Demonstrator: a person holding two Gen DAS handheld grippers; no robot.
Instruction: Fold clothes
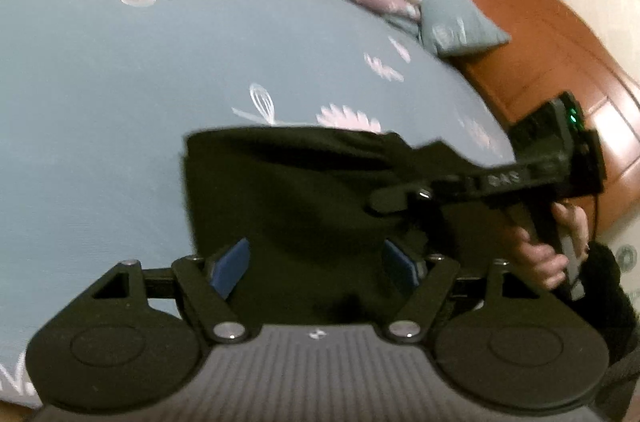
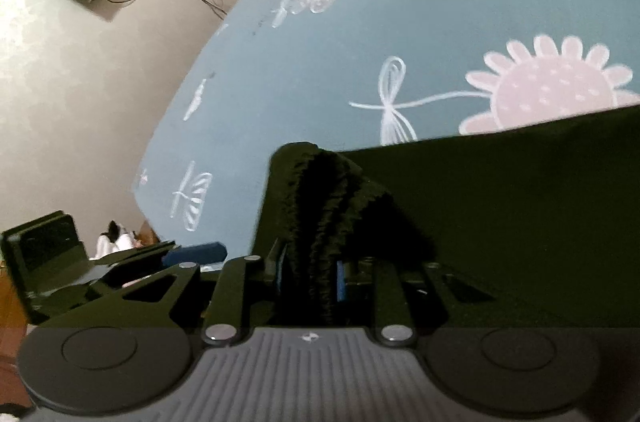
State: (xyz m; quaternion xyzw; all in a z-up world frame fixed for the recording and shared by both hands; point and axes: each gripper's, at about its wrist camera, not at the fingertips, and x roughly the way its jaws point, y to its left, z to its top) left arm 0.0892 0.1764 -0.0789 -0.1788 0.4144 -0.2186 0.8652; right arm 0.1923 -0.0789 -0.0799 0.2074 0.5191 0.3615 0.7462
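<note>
Right hand-held gripper (image 2: pixel 308 278) pinches the black garment's (image 2: pixel 500 202) bunched edge; left hand-held gripper (image 1: pixel 316 264) gapes over it.

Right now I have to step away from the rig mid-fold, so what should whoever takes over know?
Right gripper: shut on a bunched edge of the black garment.
Left gripper: open, garment cloth between its blue pads, not pinched.
Garment: lies on the blue flowered bedsheet, right-hand edge lifted.
Done: one edge gripped.
Left: the fold looks unfinished; probably grip with the left gripper, then fold over and flatten.
</note>
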